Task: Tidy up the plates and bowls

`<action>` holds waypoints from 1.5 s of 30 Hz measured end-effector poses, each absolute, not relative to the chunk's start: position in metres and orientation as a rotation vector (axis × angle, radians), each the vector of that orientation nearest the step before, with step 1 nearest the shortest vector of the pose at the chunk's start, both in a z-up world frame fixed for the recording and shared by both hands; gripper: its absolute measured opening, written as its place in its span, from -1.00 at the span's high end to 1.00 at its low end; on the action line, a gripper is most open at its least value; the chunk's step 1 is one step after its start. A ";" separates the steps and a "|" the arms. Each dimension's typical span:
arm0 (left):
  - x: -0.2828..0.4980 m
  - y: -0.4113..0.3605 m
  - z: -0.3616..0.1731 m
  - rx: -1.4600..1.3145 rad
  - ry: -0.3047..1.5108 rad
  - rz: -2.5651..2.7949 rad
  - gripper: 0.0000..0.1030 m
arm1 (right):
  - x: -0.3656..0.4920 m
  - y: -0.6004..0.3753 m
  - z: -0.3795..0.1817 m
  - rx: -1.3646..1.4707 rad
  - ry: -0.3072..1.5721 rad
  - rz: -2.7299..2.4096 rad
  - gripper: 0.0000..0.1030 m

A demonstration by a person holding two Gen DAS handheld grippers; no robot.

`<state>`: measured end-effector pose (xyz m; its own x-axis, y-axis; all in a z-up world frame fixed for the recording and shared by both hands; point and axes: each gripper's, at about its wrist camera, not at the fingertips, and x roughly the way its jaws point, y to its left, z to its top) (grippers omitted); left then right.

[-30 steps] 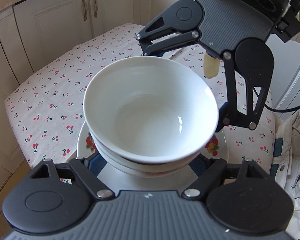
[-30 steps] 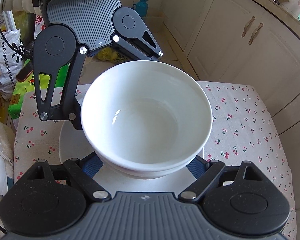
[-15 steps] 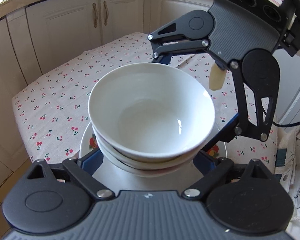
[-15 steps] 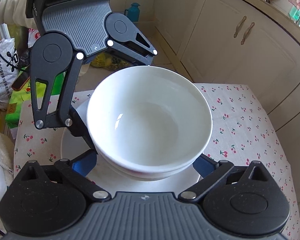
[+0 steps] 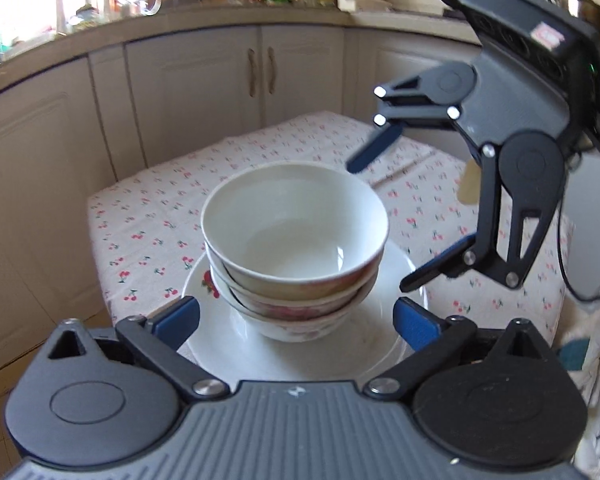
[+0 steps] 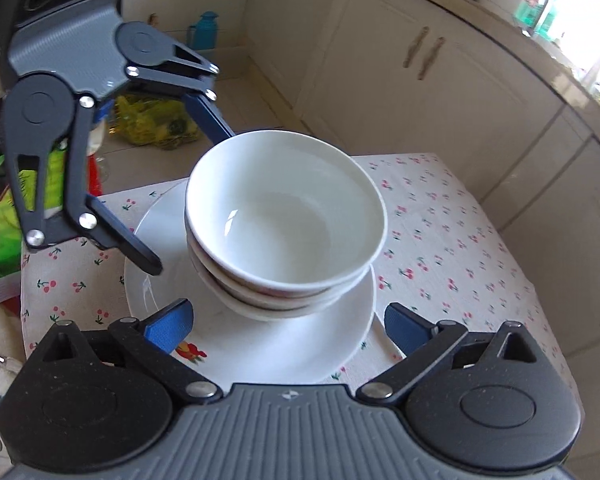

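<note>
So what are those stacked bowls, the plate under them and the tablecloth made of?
The bowls look like glazed white ceramic or porcelain: glossy highlights inside, floral print outside. The plate looks the same, shiny white with a printed fruit motif. The tablecloth seems woven cotton-like fabric, matte with a cherry print, though coated cloth is possible.

White bowls (image 5: pixel 296 236), the lower ones banded with pink flowers, sit on a white plate (image 5: pixel 220 344) with red fruit prints. The counter (image 5: pixel 148 236) wears a cream cloth dotted with red cherries.
</note>
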<state>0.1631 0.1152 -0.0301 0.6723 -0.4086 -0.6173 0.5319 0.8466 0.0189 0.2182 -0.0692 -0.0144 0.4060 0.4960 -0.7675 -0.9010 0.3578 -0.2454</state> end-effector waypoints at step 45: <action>0.018 0.035 0.007 -0.076 0.553 0.122 -0.99 | 0.067 -0.162 0.008 -0.163 0.637 0.300 -1.00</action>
